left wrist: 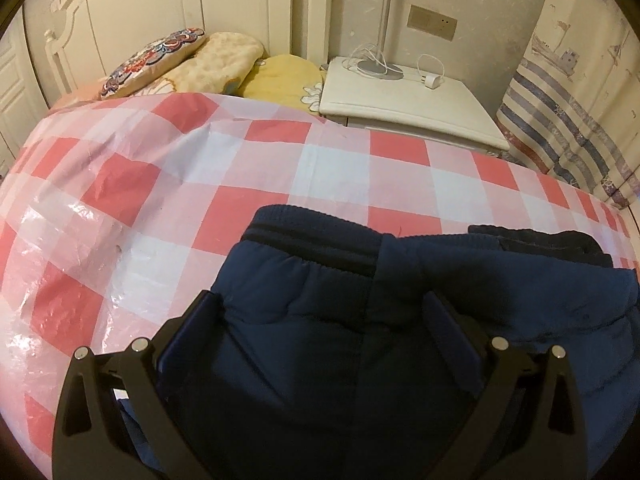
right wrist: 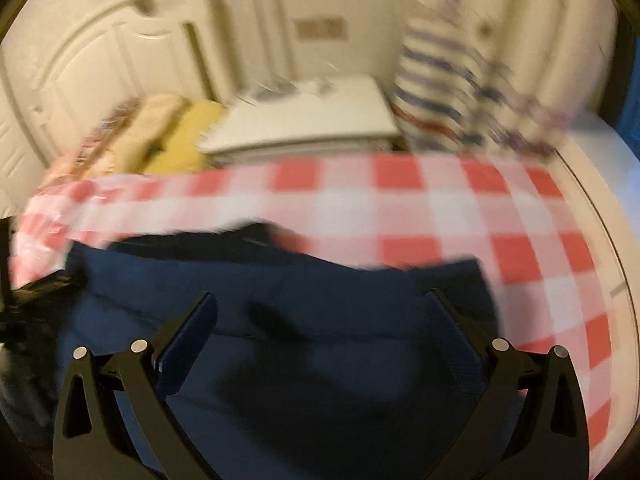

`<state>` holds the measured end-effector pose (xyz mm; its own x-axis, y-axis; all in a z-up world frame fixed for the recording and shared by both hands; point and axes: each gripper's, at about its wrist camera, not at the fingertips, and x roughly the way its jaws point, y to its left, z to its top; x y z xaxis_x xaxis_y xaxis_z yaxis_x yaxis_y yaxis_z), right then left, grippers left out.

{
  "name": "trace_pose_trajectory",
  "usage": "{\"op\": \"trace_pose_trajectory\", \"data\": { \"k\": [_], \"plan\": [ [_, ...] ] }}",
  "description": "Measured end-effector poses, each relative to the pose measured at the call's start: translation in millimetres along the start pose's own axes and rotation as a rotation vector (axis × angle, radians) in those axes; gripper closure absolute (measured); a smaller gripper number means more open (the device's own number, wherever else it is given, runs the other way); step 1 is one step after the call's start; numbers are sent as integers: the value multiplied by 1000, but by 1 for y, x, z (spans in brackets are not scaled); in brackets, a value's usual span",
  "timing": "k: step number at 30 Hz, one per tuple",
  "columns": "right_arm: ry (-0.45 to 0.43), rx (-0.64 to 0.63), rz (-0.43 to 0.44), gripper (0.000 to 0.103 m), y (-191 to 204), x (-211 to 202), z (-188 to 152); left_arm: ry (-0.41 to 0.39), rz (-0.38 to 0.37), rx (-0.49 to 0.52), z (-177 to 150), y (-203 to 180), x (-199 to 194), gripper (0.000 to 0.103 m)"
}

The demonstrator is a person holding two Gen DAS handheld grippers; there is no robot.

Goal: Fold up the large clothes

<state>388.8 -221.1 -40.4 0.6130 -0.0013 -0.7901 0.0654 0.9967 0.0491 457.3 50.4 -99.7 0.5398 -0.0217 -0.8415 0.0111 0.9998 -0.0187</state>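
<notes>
A navy blue padded garment with a ribbed, dark-striped hem lies on the red-and-white checked sheet of the bed. In the left wrist view my left gripper is open, its fingers spread wide just above the garment, near the ribbed edge. In the right wrist view, which is motion-blurred, the same garment fills the lower middle. My right gripper is open over it with nothing between its fingers.
Pillows are piled at the head of the bed by a white headboard. A white nightstand with a lamp base and charger stands beyond the bed. A striped curtain hangs at the right.
</notes>
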Motion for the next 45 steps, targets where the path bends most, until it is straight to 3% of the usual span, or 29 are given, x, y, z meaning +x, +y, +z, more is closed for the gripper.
{"op": "trace_pose_trajectory", "data": {
  "k": [2, 5, 9, 12, 16, 20, 23, 31, 33, 35, 37, 39, 41, 43, 45],
  "plan": [
    [21, -56, 0, 5, 24, 12, 5, -4, 4, 0, 0, 1, -1, 2],
    [121, -100, -68, 5, 44, 54, -3, -10, 8, -7, 0, 2, -2, 2],
    [130, -61, -27, 4, 38, 64, -9, -8, -4, -21, 0, 6, -2, 2],
    [116, -18, 31, 5, 27, 48, -8, -9, -10, -25, 0, 7, -2, 2],
    [14, 6, 9, 5, 1, 3, -16, -11, -15, -30, 0, 8, -1, 2],
    [65, 48, -107, 5, -47, 8, -39, -12, -18, -32, 0, 8, -2, 2],
    [85, 188, 44, 4, -80, 23, -54, -15, -19, -34, 0, 8, -2, 2],
    [37, 194, 17, 5, -77, 10, -56, -3, 8, -36, 1, 8, -5, 2],
    [-4, 171, -25, 5, -66, -12, -55, -48, 83, -64, -3, 8, -25, 3],
    [-38, 93, 15, 5, -42, -34, -55, -99, 35, -70, -9, 4, -48, 3],
    [-44, -11, 43, 5, -13, -46, -55, -120, -30, -10, -18, -18, -73, 3],
    [-15, -75, 66, 5, 10, -45, -56, -154, -36, 101, -33, -49, -92, 2],
    [20, -125, 40, 5, 26, -34, -61, -168, -13, 224, -49, -80, -96, 2],
    [70, -154, 12, 5, 36, -16, -73, -123, 47, 311, -67, -102, -76, 2],
    [26, -129, 54, 4, 31, -12, -82, -115, 62, 314, -77, -106, -59, 2]
  ]
}}
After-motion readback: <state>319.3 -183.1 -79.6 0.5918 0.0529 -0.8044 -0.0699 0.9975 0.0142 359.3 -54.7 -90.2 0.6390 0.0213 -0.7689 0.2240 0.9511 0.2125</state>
